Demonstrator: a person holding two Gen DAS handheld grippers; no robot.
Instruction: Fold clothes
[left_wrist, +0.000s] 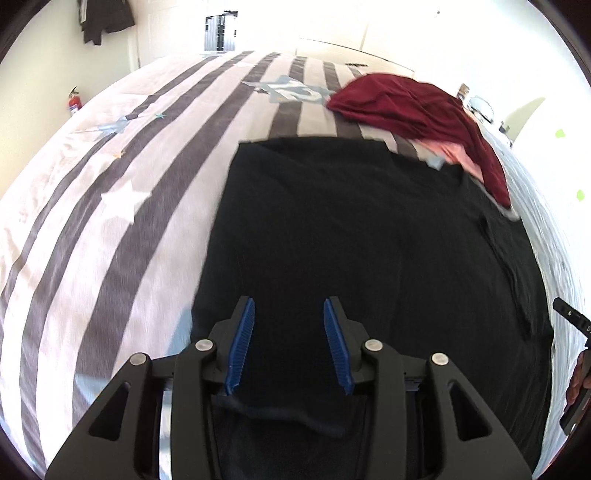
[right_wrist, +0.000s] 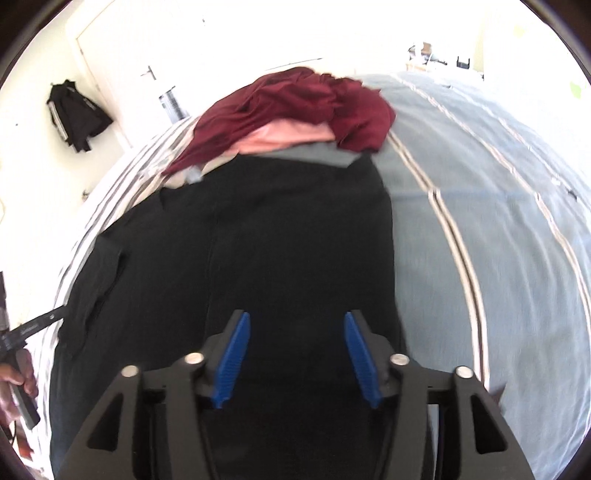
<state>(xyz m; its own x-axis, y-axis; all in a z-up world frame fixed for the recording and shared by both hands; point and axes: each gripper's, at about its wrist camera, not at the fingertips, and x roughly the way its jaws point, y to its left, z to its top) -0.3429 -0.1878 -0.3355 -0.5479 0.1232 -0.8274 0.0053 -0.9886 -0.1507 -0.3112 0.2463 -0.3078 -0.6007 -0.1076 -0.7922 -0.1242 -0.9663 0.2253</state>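
Both grippers, left (left_wrist: 289, 343) and right (right_wrist: 297, 358), hover with fingers spread wide, empty, above the black garment (left_wrist: 351, 240).

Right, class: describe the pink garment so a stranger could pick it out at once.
Find the bed, then the black garment spread flat across it. At its far end is a heap topped by a dark red garment. The pink garment is the pale layer peeking out beneath the red.
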